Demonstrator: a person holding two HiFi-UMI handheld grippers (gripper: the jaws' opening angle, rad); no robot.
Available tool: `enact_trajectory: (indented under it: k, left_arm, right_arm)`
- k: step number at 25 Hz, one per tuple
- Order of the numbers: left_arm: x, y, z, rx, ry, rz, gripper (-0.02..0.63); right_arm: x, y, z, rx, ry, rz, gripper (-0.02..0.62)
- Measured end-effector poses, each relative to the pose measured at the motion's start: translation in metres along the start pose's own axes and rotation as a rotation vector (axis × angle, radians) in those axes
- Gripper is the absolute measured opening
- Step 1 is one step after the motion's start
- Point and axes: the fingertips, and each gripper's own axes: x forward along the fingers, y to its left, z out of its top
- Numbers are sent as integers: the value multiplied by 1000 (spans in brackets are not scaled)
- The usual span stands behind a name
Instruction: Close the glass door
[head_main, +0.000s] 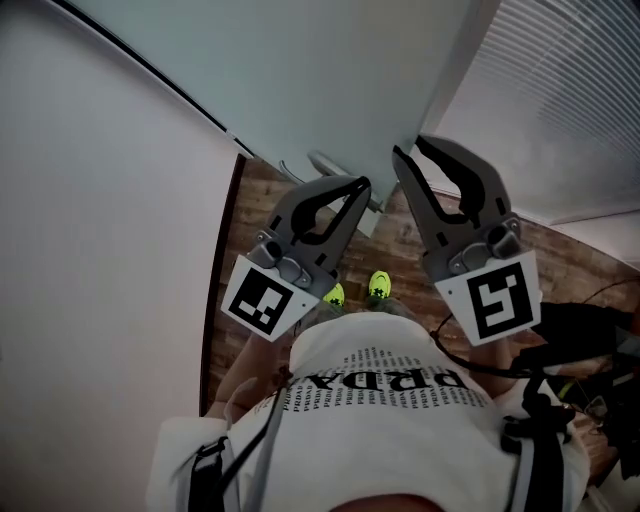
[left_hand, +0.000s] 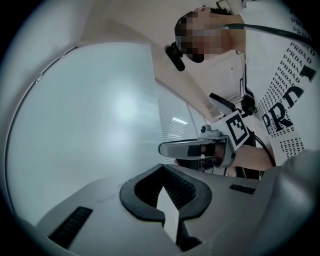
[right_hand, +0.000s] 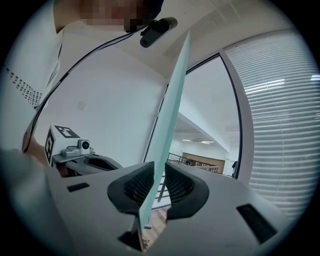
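Pale-green glass door (head_main: 330, 60) stood between a white wall (head_main: 100, 220) and slatted blinds (head_main: 560, 100). Its free edge ran between the jaws of the right tool (head_main: 408, 147) (right_hand: 156, 172), which was clenched on it. Just beside, the left tool (head_main: 362, 185) (left_hand: 160, 189) was closed at the tips and empty, above the wooden floor (head_main: 400, 235)

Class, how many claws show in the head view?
2. The left claw sits left of centre, tips together; the right claw, right of centre, straddles the edge of the glass door.
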Motion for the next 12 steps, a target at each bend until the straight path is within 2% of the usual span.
enact_trajectory:
  k: [12]
  left_arm:
    - [-2,-2,-4,-5,13,-5,-3]
  right_arm:
    - [-7,-1,0,30,10,7,55]
